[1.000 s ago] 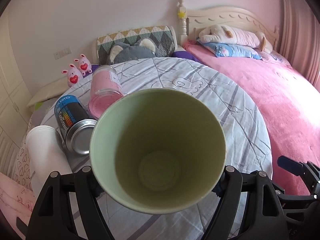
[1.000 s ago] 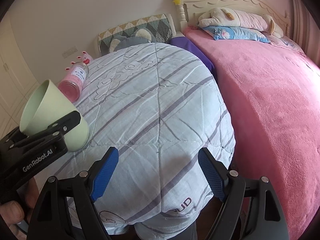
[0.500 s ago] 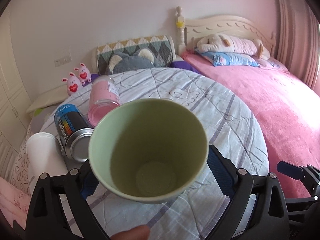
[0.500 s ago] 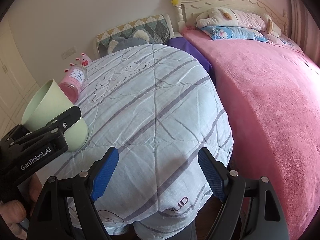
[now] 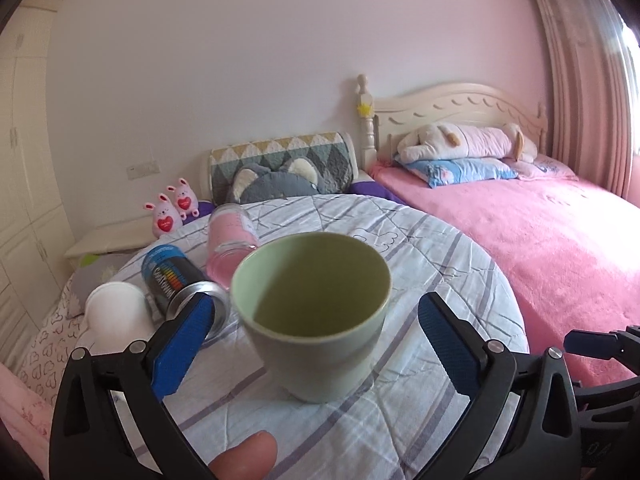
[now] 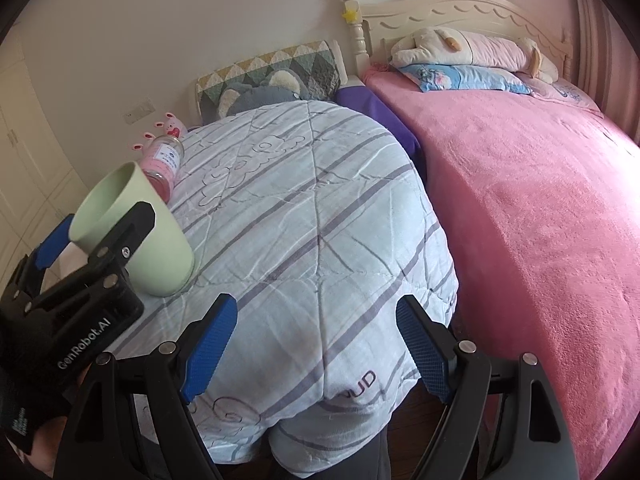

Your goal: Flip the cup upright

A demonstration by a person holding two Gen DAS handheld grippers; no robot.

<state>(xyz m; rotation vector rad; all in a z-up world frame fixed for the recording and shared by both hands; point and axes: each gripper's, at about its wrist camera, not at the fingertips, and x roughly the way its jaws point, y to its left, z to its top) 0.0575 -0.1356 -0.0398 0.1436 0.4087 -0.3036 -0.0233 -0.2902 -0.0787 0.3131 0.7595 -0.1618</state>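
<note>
A pale green cup [image 5: 316, 312] stands upright on the striped quilt-covered table [image 5: 420, 264], mouth up. My left gripper [image 5: 316, 340] is open, its blue-padded fingers apart on either side of the cup without touching it. The cup also shows at the left in the right wrist view [image 6: 136, 228], with the left gripper beside it. My right gripper [image 6: 316, 344] is open and empty above the table's near edge, to the right of the cup.
Behind the cup to the left lie a pink jar [image 5: 232, 244], a dark spray can [image 5: 176, 284] and a white cup [image 5: 116, 312]. A pink bed [image 6: 520, 184] stands to the right. Plush toys [image 5: 172, 208] and a cushion [image 5: 280, 168] sit at the back.
The left gripper has opened and let go of the green cup, which now stands upright on the quilt. The gripper has drawn back a little. The right gripper has not moved.
</note>
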